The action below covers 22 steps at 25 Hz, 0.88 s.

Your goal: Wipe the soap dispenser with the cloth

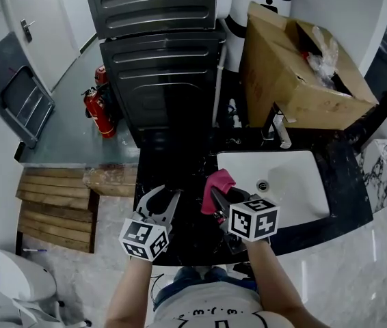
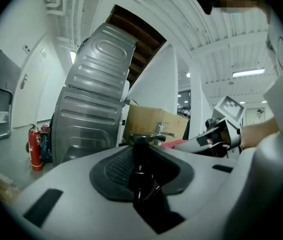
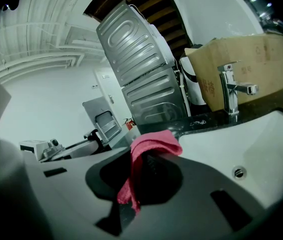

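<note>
The left tongs (image 1: pixel 164 198) were clamped on the soap dispenser (image 2: pixel 141 176), a dark pump bottle standing upright between their pads. The right tongs (image 1: pixel 215 198) were shut on the pink cloth (image 3: pixel 149 146), which bunched over their tips and hung down between them. Both pairs were close together over the front of the black table (image 1: pixel 180 166), just left of the white sink (image 1: pixel 303 197) (the dispenser barely shows from above, dark against dark). The sink's drain (image 1: pixel 262 185) lay near the cloth, and the chrome tap (image 1: pixel 279 125) stood at its back edge. Behind the tap sat a tilted, open cardboard box (image 1: pixel 282 80) with crumpled clear plastic (image 1: pixel 325 50) and something red inside. To the left stood stacked grey metal machines (image 1: pixel 163 60), with red fire extinguishers (image 1: pixel 98 108) on the floor beside them.
</note>
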Motion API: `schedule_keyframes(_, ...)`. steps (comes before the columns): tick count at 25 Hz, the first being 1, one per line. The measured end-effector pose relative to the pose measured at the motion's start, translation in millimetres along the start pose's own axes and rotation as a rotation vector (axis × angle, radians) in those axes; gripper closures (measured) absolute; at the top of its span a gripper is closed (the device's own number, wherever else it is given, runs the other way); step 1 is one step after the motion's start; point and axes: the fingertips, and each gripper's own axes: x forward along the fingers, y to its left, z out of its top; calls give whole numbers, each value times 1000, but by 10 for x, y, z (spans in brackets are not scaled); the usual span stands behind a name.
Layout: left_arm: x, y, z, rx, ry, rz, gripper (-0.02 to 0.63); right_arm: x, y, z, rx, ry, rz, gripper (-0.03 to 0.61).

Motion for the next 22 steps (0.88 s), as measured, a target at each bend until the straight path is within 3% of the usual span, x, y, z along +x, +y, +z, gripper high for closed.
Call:
schedule_keyframes(3,37,-37,17,-102,-96,-58,518,2,37,-21,-8,4,7,529)
schedule_keyframes(7,6,50,17,-239,-176,-65,518,22,159,-20,-23,9,58,529)
schedule_keyframes(12,-85,92,1,-248,-174,-62,520,134,578,-53,-116,19,193,529)
schedule_keyframes(15,-115,143,-4,-269,-183,-54,520,177,584,-113,-150,47,179,529)
schedule_keyframes(19,-138,172,-14,-287,-183,-53,520,217,254,-413,-127,160,71,529)
schedule_keyframes(22,-135,184,-7,-273,-180,-58,520,248,132,-575,-70,192,49,529)
